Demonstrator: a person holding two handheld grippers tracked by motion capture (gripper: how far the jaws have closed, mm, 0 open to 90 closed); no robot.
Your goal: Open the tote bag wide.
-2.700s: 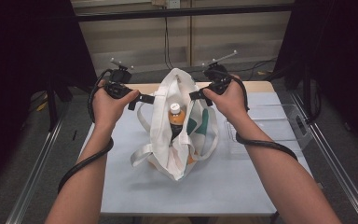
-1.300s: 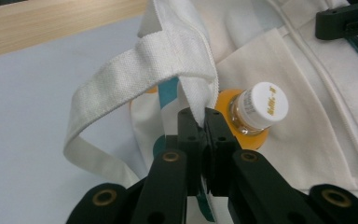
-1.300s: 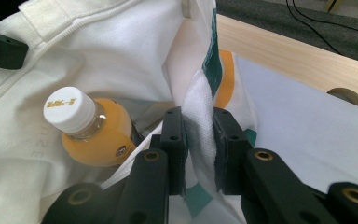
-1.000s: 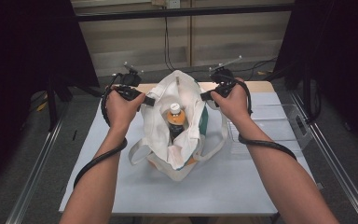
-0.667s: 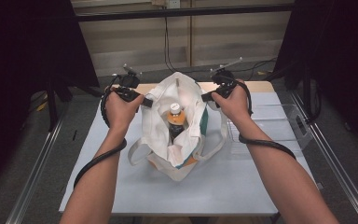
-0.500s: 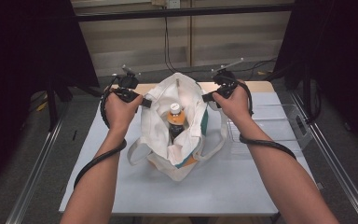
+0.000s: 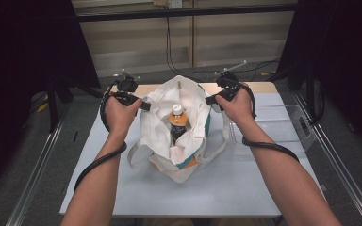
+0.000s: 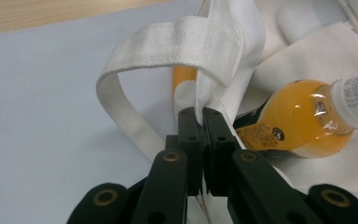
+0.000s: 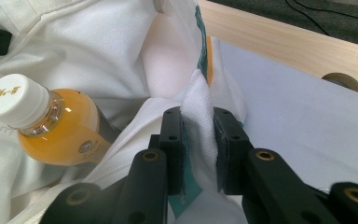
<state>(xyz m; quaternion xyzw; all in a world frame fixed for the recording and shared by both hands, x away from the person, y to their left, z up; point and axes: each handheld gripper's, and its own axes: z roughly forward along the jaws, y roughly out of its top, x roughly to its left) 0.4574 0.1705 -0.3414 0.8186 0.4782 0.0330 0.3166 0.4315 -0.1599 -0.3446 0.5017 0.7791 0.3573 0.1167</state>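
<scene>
L gripper (image 8: pixel 204 116): jaws pressed nearly together, pinching the tote bag (image 7: pixel 179 136) rim w/ a thin fold of white cloth between pads, right by a strap (image 8: pixel 135 84). R gripper (image 9: pixel 199 116): jaws a bit wider, clamped on a thicker bunched fold of the opposite rim, teal lining showing. Bag sits mid table (image 7: pixel 122 188), mouth pulled apart btwn both grippers. Orange drink bottle (image 7: pixel 177 123) stands inside, white cap up; lower half hidden by cloth, label text too small to read. Clear tray (image 7: pixel 287 122) at R is hard to make out.
</scene>
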